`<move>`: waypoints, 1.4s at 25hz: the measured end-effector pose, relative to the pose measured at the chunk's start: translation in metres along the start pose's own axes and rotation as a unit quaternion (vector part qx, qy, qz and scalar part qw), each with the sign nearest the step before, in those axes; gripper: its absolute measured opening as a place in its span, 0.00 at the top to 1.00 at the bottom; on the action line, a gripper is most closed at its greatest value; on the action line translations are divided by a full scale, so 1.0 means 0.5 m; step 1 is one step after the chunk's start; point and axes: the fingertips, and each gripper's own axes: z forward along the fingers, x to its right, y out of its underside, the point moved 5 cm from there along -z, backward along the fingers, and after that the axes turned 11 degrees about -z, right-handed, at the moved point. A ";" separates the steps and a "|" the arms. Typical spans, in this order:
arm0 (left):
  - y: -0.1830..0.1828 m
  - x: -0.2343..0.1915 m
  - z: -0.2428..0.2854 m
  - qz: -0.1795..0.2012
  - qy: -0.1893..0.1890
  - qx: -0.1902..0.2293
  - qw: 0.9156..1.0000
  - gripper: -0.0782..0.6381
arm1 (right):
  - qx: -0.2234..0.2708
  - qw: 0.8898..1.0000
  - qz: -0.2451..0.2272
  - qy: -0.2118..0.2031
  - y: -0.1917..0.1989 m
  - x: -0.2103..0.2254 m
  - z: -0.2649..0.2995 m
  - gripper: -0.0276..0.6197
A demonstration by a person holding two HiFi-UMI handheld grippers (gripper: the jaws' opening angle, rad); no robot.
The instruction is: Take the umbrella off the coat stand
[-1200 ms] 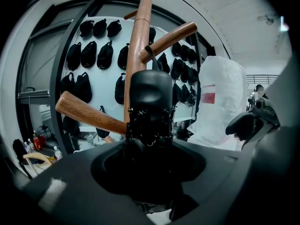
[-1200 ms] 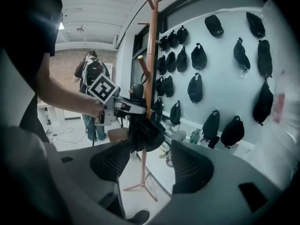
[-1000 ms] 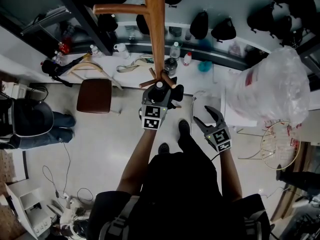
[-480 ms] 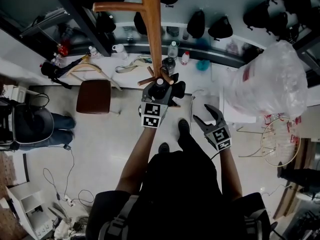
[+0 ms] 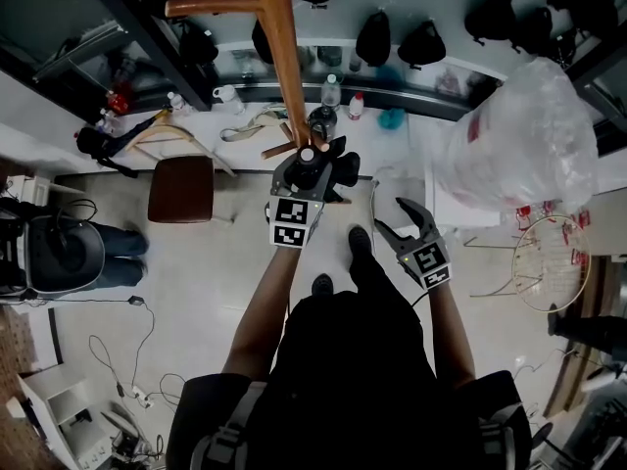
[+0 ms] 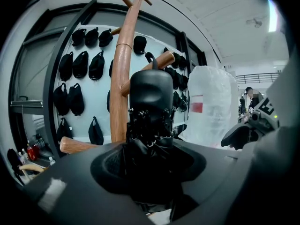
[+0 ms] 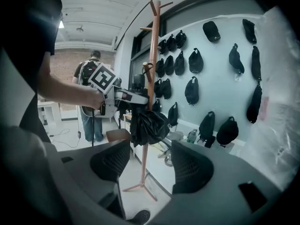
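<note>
The wooden coat stand (image 5: 279, 57) rises in front of me, and its pole (image 6: 119, 78) with pegs stands just behind the umbrella. My left gripper (image 5: 310, 167) is shut on the folded black umbrella (image 5: 328, 169), which sits upright between the jaws (image 6: 150, 125) close against the pole. In the right gripper view the umbrella (image 7: 147, 123) hangs bunched under the left gripper (image 7: 133, 97); I cannot tell whether its strap still catches a peg. My right gripper (image 5: 400, 225) stands open and empty to the right, and its pads (image 7: 110, 161) frame the stand's foot.
A brown stool (image 5: 183, 186) stands left of the stand. A big clear plastic bag (image 5: 519, 145) and a wire basket (image 5: 549, 272) are at the right. Black caps and bags (image 7: 192, 88) hang on the wall. One person (image 5: 64, 258) sits at the left, another (image 7: 89, 83) stands behind the left gripper.
My left gripper has risen a little with the umbrella along the pole. The right gripper has stayed where it was, still open.
</note>
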 end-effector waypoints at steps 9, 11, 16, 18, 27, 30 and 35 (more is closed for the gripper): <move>0.000 0.021 -0.020 0.005 0.014 0.003 1.000 0.59 | 0.003 1.000 0.007 0.008 0.001 -0.017 -0.019 0.53; 0.002 0.029 -0.024 0.008 0.018 0.004 1.000 0.59 | 0.006 1.000 0.011 0.010 -0.001 -0.020 -0.022 0.53; 0.009 0.047 -0.033 0.010 0.025 0.004 1.000 0.59 | 0.008 1.000 0.014 0.013 0.000 -0.032 -0.032 0.53; 0.009 0.051 -0.039 0.012 0.027 0.003 1.000 0.59 | 0.010 1.000 0.015 0.015 0.000 -0.035 -0.035 0.53; 0.032 0.051 -0.075 0.015 0.028 -0.004 0.999 0.59 | 0.012 1.000 0.020 0.020 0.000 -0.067 -0.038 0.54; 0.037 0.051 -0.093 0.015 0.029 -0.007 0.999 0.59 | 0.012 1.000 0.020 0.021 -0.001 -0.081 -0.040 0.54; 0.050 0.052 -0.115 0.018 0.027 -0.013 0.999 0.59 | 0.012 0.999 0.019 0.024 -0.002 -0.093 -0.047 0.55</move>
